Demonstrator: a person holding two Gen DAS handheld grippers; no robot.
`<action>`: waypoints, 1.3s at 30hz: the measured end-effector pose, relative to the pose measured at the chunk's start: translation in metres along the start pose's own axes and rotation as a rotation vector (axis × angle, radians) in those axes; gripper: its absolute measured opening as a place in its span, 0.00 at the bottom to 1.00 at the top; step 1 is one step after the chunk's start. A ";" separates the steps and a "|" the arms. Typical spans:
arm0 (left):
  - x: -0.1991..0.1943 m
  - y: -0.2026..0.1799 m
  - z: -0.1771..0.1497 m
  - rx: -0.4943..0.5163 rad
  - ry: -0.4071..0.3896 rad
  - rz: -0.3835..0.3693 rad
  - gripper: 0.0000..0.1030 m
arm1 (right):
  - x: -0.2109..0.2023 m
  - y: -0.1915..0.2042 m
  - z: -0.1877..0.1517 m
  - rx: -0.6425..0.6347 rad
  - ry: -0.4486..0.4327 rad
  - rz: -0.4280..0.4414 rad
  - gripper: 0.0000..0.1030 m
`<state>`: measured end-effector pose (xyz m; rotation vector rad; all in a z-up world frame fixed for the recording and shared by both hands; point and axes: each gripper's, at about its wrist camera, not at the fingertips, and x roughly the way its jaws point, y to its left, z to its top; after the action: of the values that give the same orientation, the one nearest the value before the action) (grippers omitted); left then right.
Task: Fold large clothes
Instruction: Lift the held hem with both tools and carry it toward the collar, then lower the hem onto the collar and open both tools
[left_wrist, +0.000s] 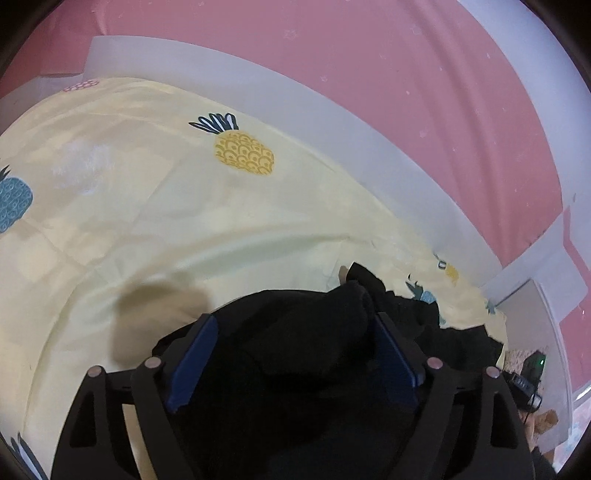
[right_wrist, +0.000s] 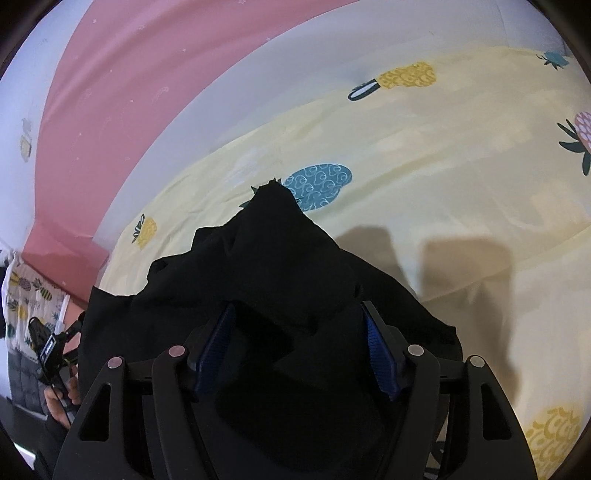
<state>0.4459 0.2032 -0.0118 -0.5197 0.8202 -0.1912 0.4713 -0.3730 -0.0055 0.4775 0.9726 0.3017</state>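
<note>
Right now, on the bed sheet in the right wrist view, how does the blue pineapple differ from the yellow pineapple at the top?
The blue pineapple is partly covered at its leaf end by the black garment; the yellow pineapple lies fully in view. The blue one appears larger and nearer the camera; the yellow one is farther up the sheet. Both are prints on the pale yellow sheet.

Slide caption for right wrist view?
Open right gripper over bunched black garment on pineapple-print yellow sheet.

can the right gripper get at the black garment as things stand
Probably yes: the black garment already lies bunched between the open right gripper's fingers, with nothing in the way.
</note>
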 end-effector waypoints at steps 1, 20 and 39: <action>0.004 0.000 0.001 0.003 0.012 -0.002 0.85 | -0.001 0.000 0.000 0.001 -0.005 -0.006 0.60; 0.044 -0.012 -0.009 0.123 0.126 0.089 0.36 | 0.002 0.006 0.002 -0.064 0.015 -0.091 0.20; 0.090 -0.028 -0.018 0.279 -0.032 0.361 0.24 | 0.045 -0.006 0.003 -0.095 -0.030 -0.310 0.18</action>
<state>0.4943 0.1401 -0.0653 -0.1074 0.8260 0.0365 0.4981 -0.3587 -0.0399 0.2392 0.9824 0.0605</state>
